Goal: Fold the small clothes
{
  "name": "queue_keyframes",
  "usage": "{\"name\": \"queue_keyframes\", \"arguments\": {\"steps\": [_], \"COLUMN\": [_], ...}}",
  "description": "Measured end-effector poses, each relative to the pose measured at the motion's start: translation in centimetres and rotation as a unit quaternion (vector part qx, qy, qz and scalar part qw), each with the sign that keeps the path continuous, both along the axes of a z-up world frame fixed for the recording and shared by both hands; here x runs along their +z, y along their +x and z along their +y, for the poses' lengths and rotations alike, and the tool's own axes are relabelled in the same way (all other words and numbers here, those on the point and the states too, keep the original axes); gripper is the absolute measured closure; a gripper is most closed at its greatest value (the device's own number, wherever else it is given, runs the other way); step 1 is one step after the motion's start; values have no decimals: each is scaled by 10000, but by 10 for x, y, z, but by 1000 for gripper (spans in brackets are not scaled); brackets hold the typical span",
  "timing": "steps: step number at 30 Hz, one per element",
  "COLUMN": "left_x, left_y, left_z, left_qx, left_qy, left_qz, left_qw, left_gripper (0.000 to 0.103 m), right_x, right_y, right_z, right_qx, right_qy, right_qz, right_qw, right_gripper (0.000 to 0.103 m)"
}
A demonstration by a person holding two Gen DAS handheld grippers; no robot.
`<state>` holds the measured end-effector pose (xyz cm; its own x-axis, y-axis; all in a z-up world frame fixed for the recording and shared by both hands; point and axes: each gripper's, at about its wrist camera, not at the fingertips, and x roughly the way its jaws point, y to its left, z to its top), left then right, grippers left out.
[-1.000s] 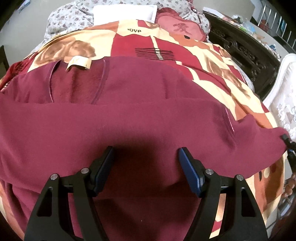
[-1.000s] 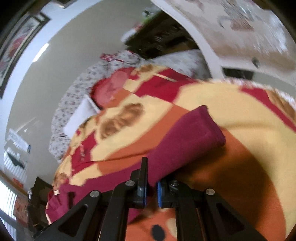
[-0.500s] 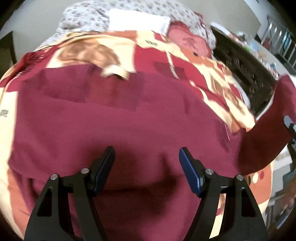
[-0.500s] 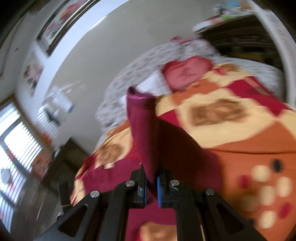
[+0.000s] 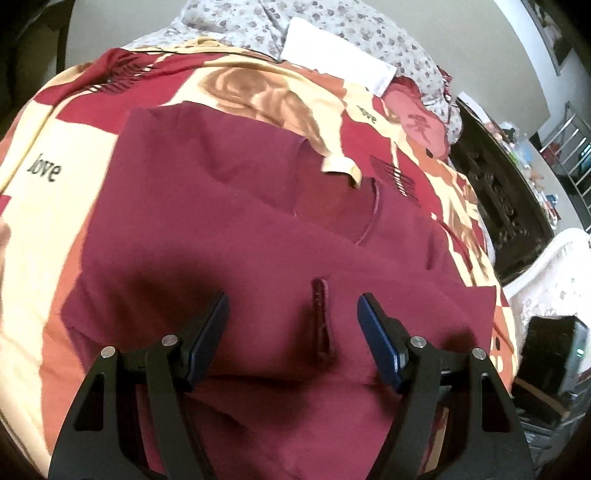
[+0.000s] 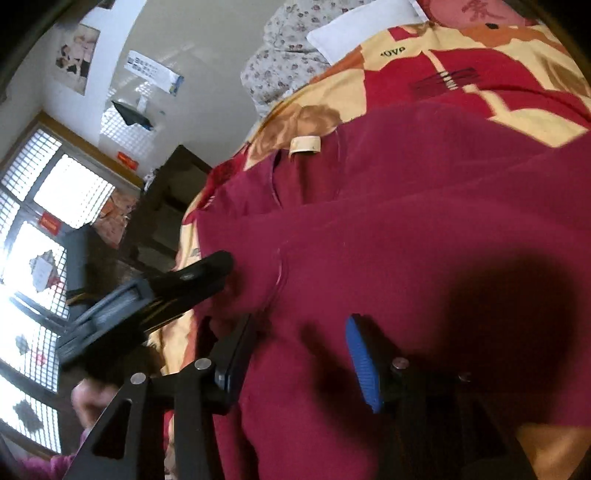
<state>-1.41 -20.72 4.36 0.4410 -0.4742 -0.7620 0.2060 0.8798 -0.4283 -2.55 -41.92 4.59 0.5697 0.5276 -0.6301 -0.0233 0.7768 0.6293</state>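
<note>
One maroon garment (image 5: 258,236), one blanket (image 5: 48,206), perhaps two pillows (image 5: 336,55).

— What sort of place is this?

— A bedroom in a home. There's a bed (image 5: 48,206) under a red and cream blanket (image 5: 258,92) printed with roses, and a flowered pillow (image 5: 369,33) with a white cloth (image 5: 332,59) at its head.

— Anything besides the bed?

— Dark carved wooden furniture (image 5: 495,192) just beside it, a latticed window (image 6: 40,236) letting in daylight, and posters (image 6: 75,55) pinned on the pale wall.
</note>
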Motion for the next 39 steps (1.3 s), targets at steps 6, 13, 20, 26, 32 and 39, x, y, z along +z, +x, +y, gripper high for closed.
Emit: {"name": "queue_keyframes", "arguments": {"steps": [6, 13, 20, 26, 32, 39], "left_x": [-8, -17, 26, 43, 26, -8], "left_y": [0, 1, 2, 16, 11, -2], "left_z": [-42, -76, -57, -20, -16, -51], "left_qx": [-454, -730, -676, -354, -500, -884], "left_qy": [83, 526, 178, 179, 18, 331], "left_qz": [-92, -192, -772, -887, -477, -16], "left_qw": [9989, 9958, 9946, 9953, 9976, 9955], "left_gripper": [31, 93, 100, 101, 101, 58], "right_x": [18, 26, 39, 51, 44, 40], "right_y": [-39, -62, -68, -67, -59, -61], "right_z": [-30, -51, -64, -64, -58, -55], "right_qx": [-520, -788, -980, -991, -1006, -932], "right_qy": [101, 442, 317, 192, 264, 322], "right_qz": [-159, -191, -308, -447, -320, -205], "right_qw": [9985, 9957, 9942, 9939, 9941, 9949], "right_gripper": [54, 52, 51, 51, 51, 51]}}
